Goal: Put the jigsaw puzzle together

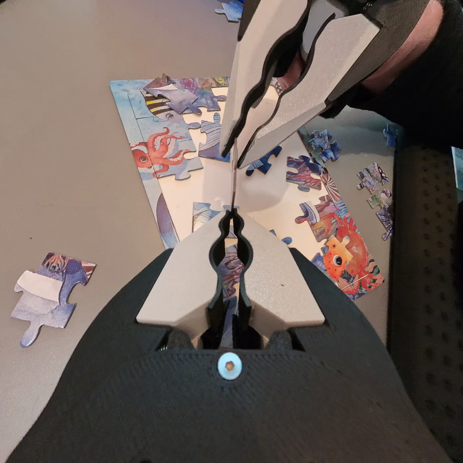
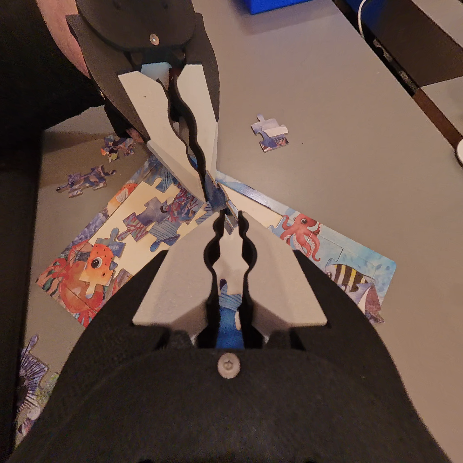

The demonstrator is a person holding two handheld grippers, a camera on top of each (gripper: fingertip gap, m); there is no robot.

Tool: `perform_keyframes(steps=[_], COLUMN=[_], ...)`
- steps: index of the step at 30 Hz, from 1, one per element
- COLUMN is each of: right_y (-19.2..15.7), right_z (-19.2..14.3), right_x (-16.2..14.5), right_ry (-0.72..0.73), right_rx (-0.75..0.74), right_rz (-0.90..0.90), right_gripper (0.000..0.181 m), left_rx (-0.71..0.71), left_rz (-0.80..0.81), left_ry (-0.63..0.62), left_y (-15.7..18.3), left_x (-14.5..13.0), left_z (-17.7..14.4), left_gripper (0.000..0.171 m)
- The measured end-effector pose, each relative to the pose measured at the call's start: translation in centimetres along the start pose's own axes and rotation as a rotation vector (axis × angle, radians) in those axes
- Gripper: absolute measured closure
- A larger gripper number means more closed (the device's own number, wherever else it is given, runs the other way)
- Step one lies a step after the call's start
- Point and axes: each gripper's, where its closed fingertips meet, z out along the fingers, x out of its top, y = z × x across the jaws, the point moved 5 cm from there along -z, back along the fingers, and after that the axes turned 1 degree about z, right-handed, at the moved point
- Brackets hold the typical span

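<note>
Both tools meet tip to tip above the puzzle board on the grey surface. The left hand-held gripper is clamped on a puzzle piece held on edge. The right hand-held gripper angles steeply down to the same piece; its jaws stand slightly parted in its own view, so its grip looks loose at best. Loose pieces lie beside the board.

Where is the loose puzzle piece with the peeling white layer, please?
In the left wrist view, the loose puzzle piece with the peeling white layer lies alone on the grey table, left of the puzzle tray.
</note>
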Motion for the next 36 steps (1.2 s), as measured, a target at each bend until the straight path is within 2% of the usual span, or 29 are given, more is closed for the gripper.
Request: perform_keyframes(steps=[8,10,11,15,19,20,23,28,30,33,36], right_y=[0.4,0.5,0.8,2.0,2.7,2.7,2.7,2.8,2.8,2.5,2.0], right_z=[0.3,0.4,0.5,0.3,-0.2,-0.1,0.3,0.8,0.8,1.0,1.4], right_x=[-1.0,-1.0,-1.2,-1.8,-1.9,-2.0,-2.4,-2.8,-2.9,-2.9,-2.9], right_ry=[0.003,0.023,0.032,0.073,0.109,0.100,0.083,0.072,0.067,0.057,0.044], right_rx=[0.040,0.073,0.068,0.082,0.088,0.087,0.091,0.103,0.106,0.118,0.133], right_rz=[0.116,0.181,0.216,0.340,0.379,0.381,0.390,0.409,0.419,0.428,0.435], right_gripper=[0.179,0.181,0.181,0.181,0.181,0.181,0.181,0.181,0.181,0.181,0.181], left_rx=[0.050,0.104,0.129,0.169,0.214,0.225,0.205,0.131,0.040,-0.051,-0.009], left_rz=[-0.058,-0.054,-0.042,0.034,0.121,0.134,0.123,0.121,0.126,0.190,0.215], left_ry=[0.042,0.046,0.030,-0.074,-0.199,-0.190,-0.185,-0.183,-0.178,-0.168,-0.147], left_y=[-1.5,-2.1,-2.2,-1.6,-1.3,-1.3,-0.9,0.3,1.6,3.6,3.4], left_x=[0.0,0.0,-0.2,-1.3,-2.5,-2.3,-2.2,-2.1,-2.0,-1.7,-1.2], left_z=[0.2,0.2,0.1,0.4,1.6,1.7,2.0,2.6,3.1,4.3,3.5], left_gripper=[0.168,0.168,0.169,0.148,0.135,0.133,0.131,0.136,0.143,0.142,0.145])
